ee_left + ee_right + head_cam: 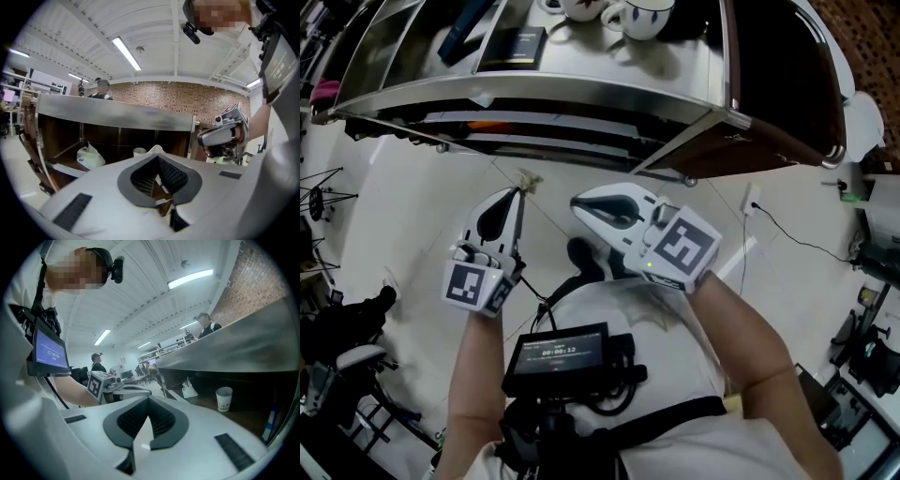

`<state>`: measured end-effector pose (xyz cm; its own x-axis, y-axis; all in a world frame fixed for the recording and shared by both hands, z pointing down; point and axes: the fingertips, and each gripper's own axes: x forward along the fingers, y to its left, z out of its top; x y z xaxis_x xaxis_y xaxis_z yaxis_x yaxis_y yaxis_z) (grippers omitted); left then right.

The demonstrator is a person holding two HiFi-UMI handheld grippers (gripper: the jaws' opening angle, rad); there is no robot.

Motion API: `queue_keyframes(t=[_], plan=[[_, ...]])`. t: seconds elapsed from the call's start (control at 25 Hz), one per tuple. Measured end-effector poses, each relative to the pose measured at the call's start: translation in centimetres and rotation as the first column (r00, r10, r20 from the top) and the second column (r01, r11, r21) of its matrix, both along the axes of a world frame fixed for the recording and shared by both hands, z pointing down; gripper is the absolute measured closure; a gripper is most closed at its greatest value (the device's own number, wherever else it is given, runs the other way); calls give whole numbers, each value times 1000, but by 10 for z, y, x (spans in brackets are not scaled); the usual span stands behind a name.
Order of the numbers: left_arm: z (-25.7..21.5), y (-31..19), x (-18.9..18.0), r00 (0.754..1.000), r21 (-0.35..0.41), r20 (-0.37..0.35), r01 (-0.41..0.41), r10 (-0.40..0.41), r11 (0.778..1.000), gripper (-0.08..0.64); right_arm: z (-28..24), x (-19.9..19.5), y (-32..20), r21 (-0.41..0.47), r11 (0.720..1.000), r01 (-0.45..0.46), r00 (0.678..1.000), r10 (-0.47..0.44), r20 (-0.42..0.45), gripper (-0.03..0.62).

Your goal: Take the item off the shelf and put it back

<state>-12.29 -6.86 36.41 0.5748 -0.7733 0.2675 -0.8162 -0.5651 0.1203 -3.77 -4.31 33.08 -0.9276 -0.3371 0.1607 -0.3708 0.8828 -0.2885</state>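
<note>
A metal and dark wood shelf unit [581, 94] fills the top of the head view. On its top stand white cups [642, 17], a black box [514, 47] and a blue item [467, 28]. Inside, the left gripper view shows a white plastic bag [89, 157] and a paper cup [139, 152]. The right gripper view has the same cup [224, 398] and bag [190, 390]. My left gripper [520, 192] [157, 156] hangs in front of the shelf, shut and empty. Beside it my right gripper [577, 202] [149, 399] is shut too, with nothing held.
A screen [558, 356] is strapped to the person's chest below the grippers. A cable and socket [750, 202] lie on the pale floor to the right. Dark equipment [337, 337] crowds the left and right edges. People stand behind the shelf [101, 89].
</note>
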Motion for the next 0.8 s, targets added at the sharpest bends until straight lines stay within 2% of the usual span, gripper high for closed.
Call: queue_keyframes(t=[0.28,0.44,0.8], plan=[[39,-34,-3,997,4,68,29,-29,1000,555,21,8,-9,-51,999,-11,1000,10,-29,586],[57,-56,4,995,-26,97,37,-35,999,555,34,13,-15,-80,997,-18,999,14,-45,586],[94,-106,3,987,-11,154,42,-40,999,554,59,26,-16,-148,988,-38,997,28,-70,586]])
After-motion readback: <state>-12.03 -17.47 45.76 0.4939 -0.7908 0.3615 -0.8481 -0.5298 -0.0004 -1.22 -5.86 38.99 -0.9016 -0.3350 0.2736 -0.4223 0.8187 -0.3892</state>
